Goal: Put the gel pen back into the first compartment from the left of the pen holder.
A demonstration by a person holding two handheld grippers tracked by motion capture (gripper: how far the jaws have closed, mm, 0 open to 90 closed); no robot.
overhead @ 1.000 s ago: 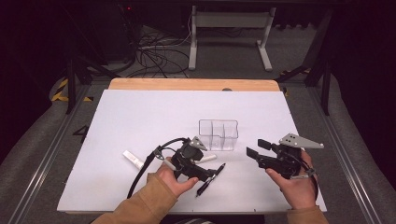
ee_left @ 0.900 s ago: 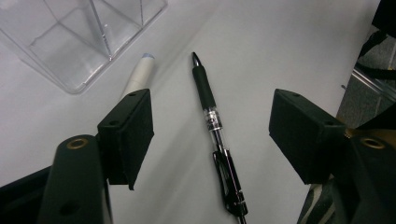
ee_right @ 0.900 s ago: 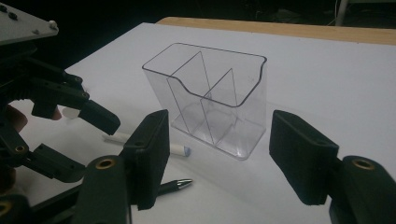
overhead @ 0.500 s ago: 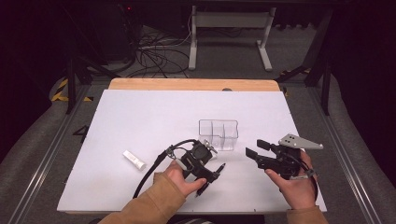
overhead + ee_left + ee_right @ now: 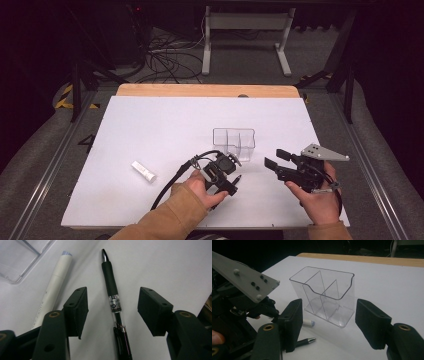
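Pen, black with rubbery grip and shiny metal tip, flat on smooth white table, between closing but untouching jaws of left gripper; clear plastic organizer nearby, right gripper released, dark room behind

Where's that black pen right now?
In the left gripper view, the black pen lies on the white table between the left claw's open jaws, beside a white tube.

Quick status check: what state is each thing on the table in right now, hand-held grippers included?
Black pen: lying flat, between the left jaws, not yet gripped.
White marker: lying flat, capped, outside the jaws.
Clear organizer: upright, empty.
White tube: lying flat, apart.
Left hand-held gripper: open, jaws just been closing.
Right hand-held gripper: open, holding nothing.
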